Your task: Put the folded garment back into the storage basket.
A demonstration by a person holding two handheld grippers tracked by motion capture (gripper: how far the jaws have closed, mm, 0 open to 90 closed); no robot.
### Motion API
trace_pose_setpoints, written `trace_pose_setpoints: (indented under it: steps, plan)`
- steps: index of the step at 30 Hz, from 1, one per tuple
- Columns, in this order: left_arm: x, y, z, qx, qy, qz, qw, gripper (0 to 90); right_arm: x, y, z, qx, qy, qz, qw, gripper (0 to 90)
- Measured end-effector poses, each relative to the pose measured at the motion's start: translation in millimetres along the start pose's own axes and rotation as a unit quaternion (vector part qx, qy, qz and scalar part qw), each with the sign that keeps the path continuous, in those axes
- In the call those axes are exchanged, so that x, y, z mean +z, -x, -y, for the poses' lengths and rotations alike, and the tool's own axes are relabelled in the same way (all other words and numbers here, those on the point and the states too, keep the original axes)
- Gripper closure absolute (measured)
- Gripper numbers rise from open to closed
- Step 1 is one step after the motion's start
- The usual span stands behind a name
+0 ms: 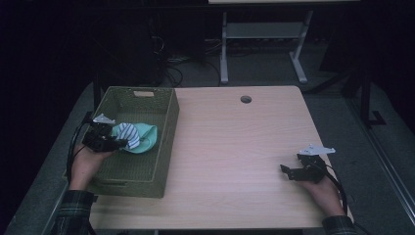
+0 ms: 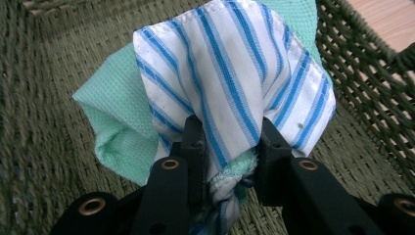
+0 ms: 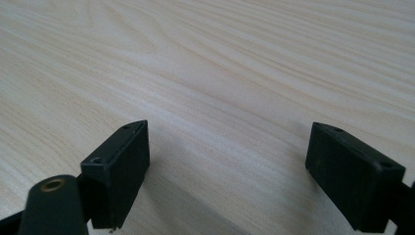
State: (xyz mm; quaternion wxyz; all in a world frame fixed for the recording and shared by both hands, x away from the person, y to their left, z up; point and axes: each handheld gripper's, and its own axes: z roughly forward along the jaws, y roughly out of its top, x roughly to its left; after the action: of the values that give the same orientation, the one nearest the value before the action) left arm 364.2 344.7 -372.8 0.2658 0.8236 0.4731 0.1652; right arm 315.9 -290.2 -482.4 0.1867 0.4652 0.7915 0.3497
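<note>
Inside the green woven basket (image 1: 166,122), at the desk's (image 1: 235,147) left edge, a blue-striped white cloth (image 2: 235,78) and a mint-green cloth (image 2: 122,122) were pinched together by the left gripper (image 2: 227,142). The right gripper (image 3: 227,171) was held wide open and empty over the desk's right edge.

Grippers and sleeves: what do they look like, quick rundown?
Both tools are black, each with two blocky jaws and brass-coloured pivot rivets. The left tool and right tool each carry a grey three-cornered plate on top and trail a black cable. The person's sleeves are dark plaid.
</note>
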Motion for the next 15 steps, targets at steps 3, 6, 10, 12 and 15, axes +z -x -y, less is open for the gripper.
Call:
trace_pose_setpoints:
  steps: [3,6,10,12,15]
  plan:
    - [5.2,-1.1,2.3,-0.002,-0.005,0.003,1.0000,69.9,0.0,0.0,0.0,0.000,0.000,0.000,1.0000,16.2]
    - [11.5,-2.3,5.2,-0.001,-0.016,0.005,0.9999,69.7,0.0,0.0,0.0,0.000,0.000,0.000,1.0000,16.2]
    - [15.8,-2.2,6.6,0.000,-0.023,0.005,0.9997,69.5,0.0,0.0,0.0,0.000,0.000,0.000,1.0000,16.2]
    - [17.4,-2.3,6.8,0.000,-0.026,0.005,0.9996,69.5,0.0,0.0,0.0,0.000,0.000,0.000,1.0000,16.2]
    - [21.0,-2.2,7.8,-0.002,-0.033,0.008,0.9994,69.2,0.0,0.0,0.0,0.000,0.000,0.000,1.0000,16.2]
